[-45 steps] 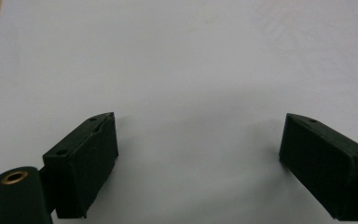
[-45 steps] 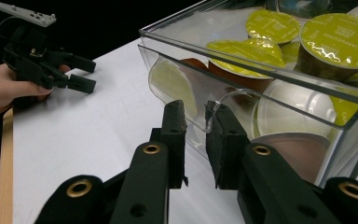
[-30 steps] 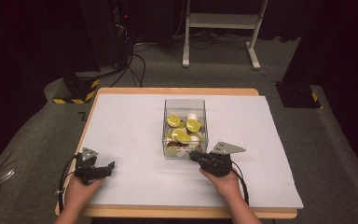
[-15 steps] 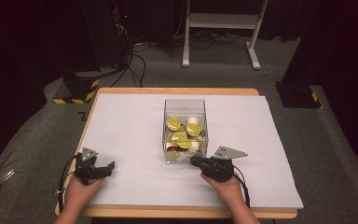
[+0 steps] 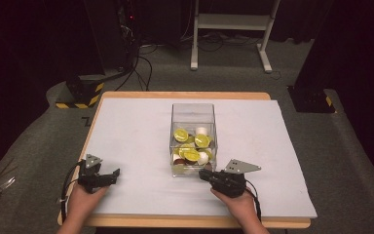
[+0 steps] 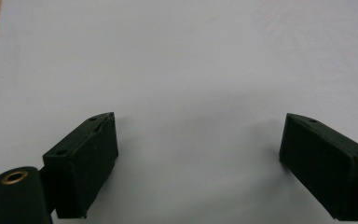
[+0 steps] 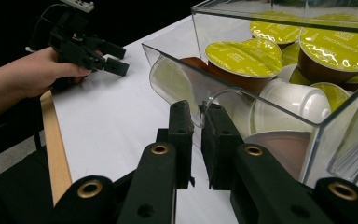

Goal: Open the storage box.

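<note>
- The clear box (image 5: pixel 193 139) stands near the middle of the white table cover (image 5: pixel 126 126), its long axis running from the person's edge toward the far edge; it holds a heap of coffee capsules (image 5: pixel 191 155) with yellow-green and white lids.
- The right gripper (image 5: pixel 205 174) lies just at the box's near right corner, so the box sits at about eleven o'clock from it, within touching range.
- In the right gripper view the box's near wall (image 7: pixel 200 100) appears to run into the narrow slit between the two black jaws, which are pressed almost together; a pinch on the wall's edge looks likely, though contact cannot be confirmed.
- These jaws have just been closing.
- The left gripper (image 5: pixel 115 172) rests well apart at about nine o'clock of the box, its jaws spread over bare cover with nothing between them.
- The right hand (image 5: pixel 236 204) is clearly the nearer one, so any pull or turn of the box would probably fall to it.
</note>
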A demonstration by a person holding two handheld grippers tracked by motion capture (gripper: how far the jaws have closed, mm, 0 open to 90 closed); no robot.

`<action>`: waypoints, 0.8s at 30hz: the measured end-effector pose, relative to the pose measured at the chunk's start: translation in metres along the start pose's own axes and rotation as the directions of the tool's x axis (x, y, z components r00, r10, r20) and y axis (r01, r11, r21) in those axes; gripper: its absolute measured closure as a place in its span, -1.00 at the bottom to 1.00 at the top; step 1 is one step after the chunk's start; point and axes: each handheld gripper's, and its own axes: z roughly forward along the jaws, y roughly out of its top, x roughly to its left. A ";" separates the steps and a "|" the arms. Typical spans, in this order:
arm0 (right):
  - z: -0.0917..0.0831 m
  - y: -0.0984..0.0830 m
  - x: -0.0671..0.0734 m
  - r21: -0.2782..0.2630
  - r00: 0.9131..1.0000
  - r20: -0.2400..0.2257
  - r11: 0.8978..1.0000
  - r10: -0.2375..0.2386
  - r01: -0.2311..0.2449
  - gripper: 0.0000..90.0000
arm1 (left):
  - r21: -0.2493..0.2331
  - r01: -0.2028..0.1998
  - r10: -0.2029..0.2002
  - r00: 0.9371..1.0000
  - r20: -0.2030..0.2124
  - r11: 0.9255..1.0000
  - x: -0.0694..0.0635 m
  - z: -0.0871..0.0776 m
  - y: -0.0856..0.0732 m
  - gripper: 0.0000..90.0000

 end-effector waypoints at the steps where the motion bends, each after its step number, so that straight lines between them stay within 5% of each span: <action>1: -0.001 -0.001 0.001 -0.002 1.000 -0.004 1.000 0.002 -0.002 0.84 | 0.000 0.000 0.000 1.000 0.000 1.000 0.000 0.000 0.000 -0.74; 24: -0.013 -0.014 0.020 0.012 0.998 -0.054 1.000 -0.011 0.012 0.87 | 0.001 -0.003 0.003 1.000 -0.002 1.000 0.000 0.000 0.000 -0.74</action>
